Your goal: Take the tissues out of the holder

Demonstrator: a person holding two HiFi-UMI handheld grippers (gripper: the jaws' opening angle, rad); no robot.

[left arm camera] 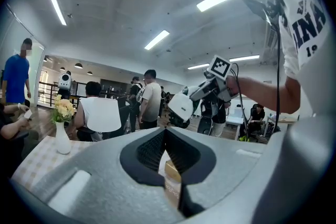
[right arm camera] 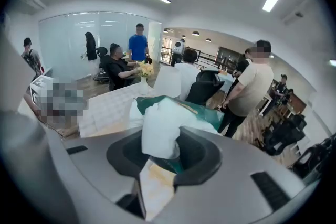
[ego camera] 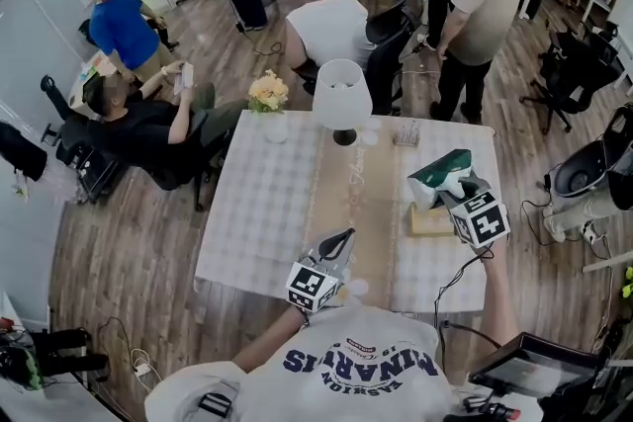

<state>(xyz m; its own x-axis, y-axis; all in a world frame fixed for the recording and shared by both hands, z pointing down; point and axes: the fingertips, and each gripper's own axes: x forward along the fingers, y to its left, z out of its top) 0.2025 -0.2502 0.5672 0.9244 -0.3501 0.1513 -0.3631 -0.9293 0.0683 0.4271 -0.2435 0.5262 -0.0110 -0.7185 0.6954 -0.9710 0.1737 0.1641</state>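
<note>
Taking the table (ego camera: 257,203) as a clock face with 12 away from the person, the left gripper (ego camera: 341,240) hovers at the near edge around 6 o'clock, pointing towards 12. In the left gripper view its jaws stand together at the tips with nothing between them.

At 3 o'clock the right gripper (ego camera: 457,191) is raised over the table's right side. Its jaws are clamped on the tissue pack (ego camera: 440,175), a green wrapper with white tissue bulging out where the pads squeeze it. In the right gripper view the pack (right arm camera: 168,118) fills the space between the jaws.

The wooden holder (ego camera: 428,222) lies on the cloth at about 4 o'clock, just below the pack and apart from it.

A beige runner (ego camera: 361,183) crosses the table from 6 to 12. At 12 o'clock stands a white lamp (ego camera: 341,94), with a vase of flowers (ego camera: 269,99) at 11 and a small glass (ego camera: 406,131) at 1. Beyond the far edge a person in white (ego camera: 326,25) sits with their back to the table.
</note>
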